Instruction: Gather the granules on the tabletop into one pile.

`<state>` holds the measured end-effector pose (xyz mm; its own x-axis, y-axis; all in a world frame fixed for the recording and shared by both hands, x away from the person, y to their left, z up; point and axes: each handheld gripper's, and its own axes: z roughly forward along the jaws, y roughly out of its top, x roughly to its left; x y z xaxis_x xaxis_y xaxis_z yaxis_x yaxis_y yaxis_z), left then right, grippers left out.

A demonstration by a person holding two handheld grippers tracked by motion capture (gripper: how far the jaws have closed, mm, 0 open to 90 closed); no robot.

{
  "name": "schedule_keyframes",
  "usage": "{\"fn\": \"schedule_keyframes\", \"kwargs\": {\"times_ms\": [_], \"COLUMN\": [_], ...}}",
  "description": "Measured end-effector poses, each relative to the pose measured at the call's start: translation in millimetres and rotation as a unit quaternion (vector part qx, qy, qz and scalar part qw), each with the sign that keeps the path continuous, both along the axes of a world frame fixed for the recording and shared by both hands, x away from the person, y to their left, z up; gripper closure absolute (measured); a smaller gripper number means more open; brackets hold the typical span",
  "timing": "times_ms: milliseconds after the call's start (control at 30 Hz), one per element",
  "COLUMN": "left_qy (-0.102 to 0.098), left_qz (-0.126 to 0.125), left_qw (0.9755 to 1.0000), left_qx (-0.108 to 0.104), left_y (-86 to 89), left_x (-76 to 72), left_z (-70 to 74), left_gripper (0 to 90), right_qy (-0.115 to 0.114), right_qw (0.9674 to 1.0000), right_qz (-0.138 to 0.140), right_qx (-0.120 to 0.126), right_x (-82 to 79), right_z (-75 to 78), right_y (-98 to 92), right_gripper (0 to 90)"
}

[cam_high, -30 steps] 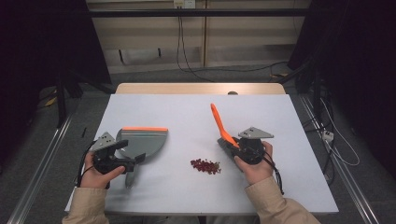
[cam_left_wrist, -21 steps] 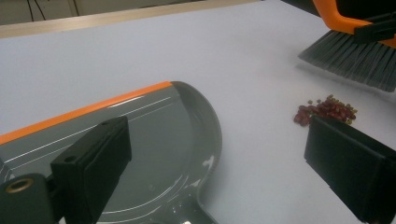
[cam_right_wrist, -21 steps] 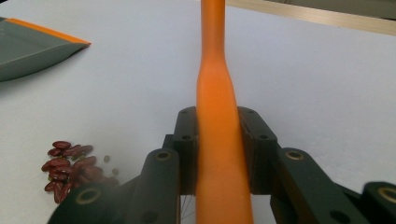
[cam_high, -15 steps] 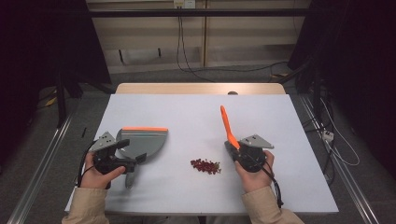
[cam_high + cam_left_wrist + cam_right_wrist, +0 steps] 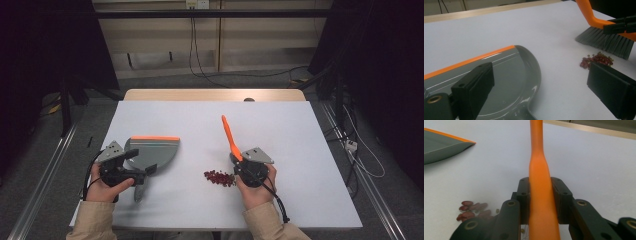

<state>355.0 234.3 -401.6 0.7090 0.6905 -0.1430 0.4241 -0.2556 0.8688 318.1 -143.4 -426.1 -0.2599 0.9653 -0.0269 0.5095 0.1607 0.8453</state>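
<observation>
right now the right gripper (image 5: 239, 161) has its jaws pinched on the orange handle of a brush (image 5: 228, 134), whose grey bristles (image 5: 606, 41) sit just beside and behind a small heap of red beans (image 5: 219, 177) on the white table (image 5: 300, 150). left of the beans, well apart from them, lies a grey dustpan (image 5: 152, 150) with an orange edge. the left gripper (image 5: 141, 172) sits at the dustpan's near end, its jaws spread wide over the pan's handle, pressing on nothing.
</observation>
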Motion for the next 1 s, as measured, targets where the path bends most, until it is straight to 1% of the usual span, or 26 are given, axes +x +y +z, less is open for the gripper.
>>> {"fn": "schedule_keyframes", "kwargs": {"times_ms": [67,100,133,167,200,267,367,400,667,833,1000], "left_qy": [0.001,0.001,0.001,0.001,0.001,0.000,0.000,0.000,-0.001,0.000,0.000], "left_qz": [0.000,0.000,-0.001,-0.001,-0.001,-0.001,-0.002,-0.001,0.001,0.001,0.000], "left_qw": [1.0000,1.0000,1.0000,1.0000,1.0000,1.0000,1.0000,1.0000,1.0000,1.0000,1.0000], "left_qx": [0.002,0.002,0.002,0.001,0.001,0.000,0.000,-0.001,0.000,0.001,0.004], "left_y": [-0.1,-0.1,-0.2,-0.3,-0.3,-0.4,0.0,0.0,1.0,1.0,0.8], "left_x": [0.1,0.1,0.1,0.1,0.0,-0.2,-0.3,-0.4,-0.2,-0.1,0.0], "left_z": [-0.1,-0.2,-0.2,-0.2,-0.1,0.0,0.3,0.4,0.7,0.5,-0.1], "left_gripper": [7.2,7.2,7.3,7.2,7.2,7.2,7.3,7.2,7.3,7.3,7.3], "right_qy": [0.001,-0.001,-0.001,-0.001,-0.002,0.000,-0.003,-0.003,-0.007,-0.004,-0.007], "right_qw": [1.0000,1.0000,0.9999,0.9999,1.0000,0.9999,0.9999,0.9998,0.9997,0.9992,0.9990], "right_qz": [0.001,-0.001,0.003,0.005,0.006,0.011,0.009,0.009,0.002,0.002,0.003], "right_qx": [0.009,0.006,0.011,0.010,0.006,0.008,0.012,0.016,0.025,0.039,0.043], "right_x": [1.1,1.5,2.3,2.9,3.2,3.9,5.3,5.9,11.8,16.5,18.6], "right_z": [-0.2,-0.2,-0.6,-0.6,-0.3,-0.4,-0.6,-0.8,-1.8,-1.8,-2.0], "right_y": [4.1,6.7,9.2,12.5,15.9,22.3,28.2,29.4,34.8,34.4,35.4], "right_gripper": [71.5,71.6,71.5,71.5,71.5,71.6,71.6,71.5,71.6,71.6,71.6]}}
